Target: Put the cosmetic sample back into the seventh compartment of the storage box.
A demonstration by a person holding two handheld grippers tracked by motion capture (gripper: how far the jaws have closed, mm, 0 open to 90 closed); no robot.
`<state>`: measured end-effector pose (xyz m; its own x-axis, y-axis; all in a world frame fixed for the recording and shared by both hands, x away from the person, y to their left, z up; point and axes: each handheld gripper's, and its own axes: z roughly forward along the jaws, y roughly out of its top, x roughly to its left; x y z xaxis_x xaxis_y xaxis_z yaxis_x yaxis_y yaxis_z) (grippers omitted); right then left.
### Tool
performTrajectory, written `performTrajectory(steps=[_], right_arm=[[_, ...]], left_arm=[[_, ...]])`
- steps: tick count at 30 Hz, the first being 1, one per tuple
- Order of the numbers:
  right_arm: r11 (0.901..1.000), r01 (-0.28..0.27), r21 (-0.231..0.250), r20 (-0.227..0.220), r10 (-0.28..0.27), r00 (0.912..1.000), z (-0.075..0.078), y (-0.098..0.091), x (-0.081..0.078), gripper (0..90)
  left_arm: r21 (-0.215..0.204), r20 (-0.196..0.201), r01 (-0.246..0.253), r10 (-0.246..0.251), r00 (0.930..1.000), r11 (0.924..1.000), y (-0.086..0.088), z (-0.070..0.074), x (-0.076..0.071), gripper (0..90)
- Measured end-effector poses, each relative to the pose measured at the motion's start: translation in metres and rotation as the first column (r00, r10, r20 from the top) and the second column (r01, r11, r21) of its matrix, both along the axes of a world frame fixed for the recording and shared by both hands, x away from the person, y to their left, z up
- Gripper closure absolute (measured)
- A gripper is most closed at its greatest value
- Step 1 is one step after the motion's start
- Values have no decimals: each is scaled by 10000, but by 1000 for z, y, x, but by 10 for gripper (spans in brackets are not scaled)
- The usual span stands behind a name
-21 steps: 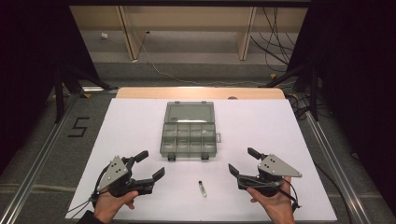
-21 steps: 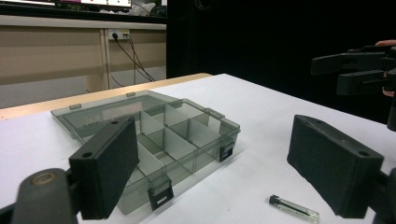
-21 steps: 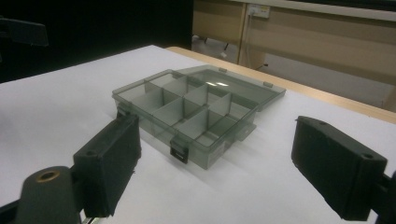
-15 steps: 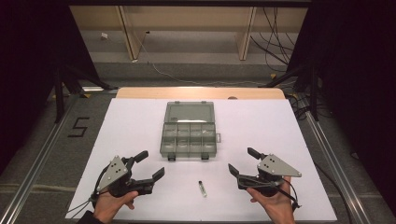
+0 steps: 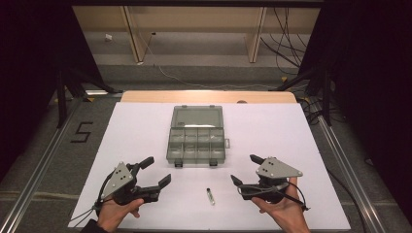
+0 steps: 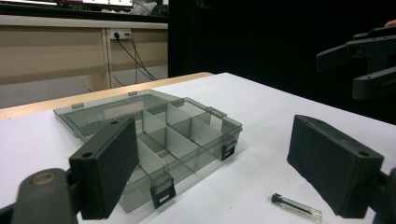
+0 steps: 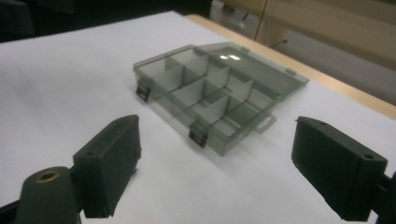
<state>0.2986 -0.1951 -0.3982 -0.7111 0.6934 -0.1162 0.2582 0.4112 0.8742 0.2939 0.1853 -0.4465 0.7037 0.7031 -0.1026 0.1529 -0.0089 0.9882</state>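
A grey see-through compartment box (image 5: 197, 140) lies open at the middle of the white table, its lid folded back on the far side; its compartments (image 6: 177, 140) (image 7: 210, 95) look empty. A small clear vial with a black cap (image 5: 210, 195) (image 6: 296, 207) lies on the table in front of the box, between the two hands. My left gripper (image 5: 156, 172) (image 6: 224, 177) is held near the front left, open and empty. My right gripper (image 5: 245, 170) (image 7: 215, 177) is held near the front right, open and empty too. Both point toward the box.
The white table top (image 5: 136, 136) has a wooden strip (image 5: 209, 96) along its far edge. Metal rails (image 5: 39, 170) run down both sides. Cables and shelf legs (image 5: 252, 34) stand on the floor beyond. The other gripper (image 6: 364, 65) appears at the upper right of the left gripper view.
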Motion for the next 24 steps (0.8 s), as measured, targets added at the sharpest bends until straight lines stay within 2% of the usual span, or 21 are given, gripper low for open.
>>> performTrajectory(steps=[3, 5, 6, 8, 10, 13, 14, 16, 17, 19, 20, 21, 22, 23, 24], right_arm=[[9968, -448, -660, -305, 428, 9986, 4, 11, 2, 168], [9899, -826, -1149, -736, 744, 9945, 5, 19, 5, 175], [9857, -984, -1365, -935, 861, 9919, 5, 22, 7, 182], [9742, -1417, -1757, -1573, 1143, 9809, 5, 32, 13, 208], [9681, -1656, -1878, -1950, 1285, 9723, 4, 38, 18, 211], [9652, -1719, -1971, -2171, 1280, 9677, 2, 43, 22, 209], [9581, -1971, -2079, -2679, 1381, 9535, 3, 48, 24, 215], [9510, -2106, -2265, -2729, 1456, 9509, 1, 54, 26, 221], [9470, -2237, -2305, -2989, 1498, 9424, 1, 57, 26, 228], [9466, -2207, -2351, -2974, 1461, 9435, 0, 60, 27, 234], [9363, -2426, -2540, -3247, 1538, 9332, -1, 66, 30, 238], [9319, -2499, -2630, -3190, 1605, 9341, -2, 69, 31, 241], [9288, -2560, -2679, -3339, 1598, 9290, -3, 72, 31, 246], [9288, -2560, -2679, -3339, 1598, 9290, -3, 72, 31, 246], [9193, -2666, -2897, -3499, 1575, 9234, -3, 75, 32, 253]], left_arm=[[-24, 10, -3, 3, 10000, 10000, 0, 0, 0, 155], [-14, -9, -7, 7, 10000, 10000, 0, 0, 0, 154], [-14, -18, -4, 4, 10000, 10000, 0, 0, 0, 154], [-14, -20, -6, 6, 10000, 10000, 0, 0, 0, 155], [-8, -17, -5, 5, 10000, 10000, 0, 0, 0, 154], [-38, -14, 0, 0, 10000, 10000, 0, 0, 0, 154], [-41, -17, -2, 2, 10000, 10000, 0, 0, 0, 154], [-31, -16, 4, -5, 10000, 10000, 0, 0, 0, 154], [-32, -2, 9, -9, 10000, 10000, 0, 0, 0, 154], [-24, 10, 7, -7, 10000, 10000, 0, 0, 0, 154], [-25, 3, 7, -7, 10000, 10000, 0, 0, 0, 154], [-17, 3, 10, -10, 10000, 10000, 0, 0, 0, 154], [-10, -5, 16, -16, 10000, 10000, 0, 0, 0, 154], [-128, 43, 103, -102, 9999, 9999, -1, 0, 1, 154], [-28, -15, 18, -19, 10000, 10000, 0, 0, 0, 154]])
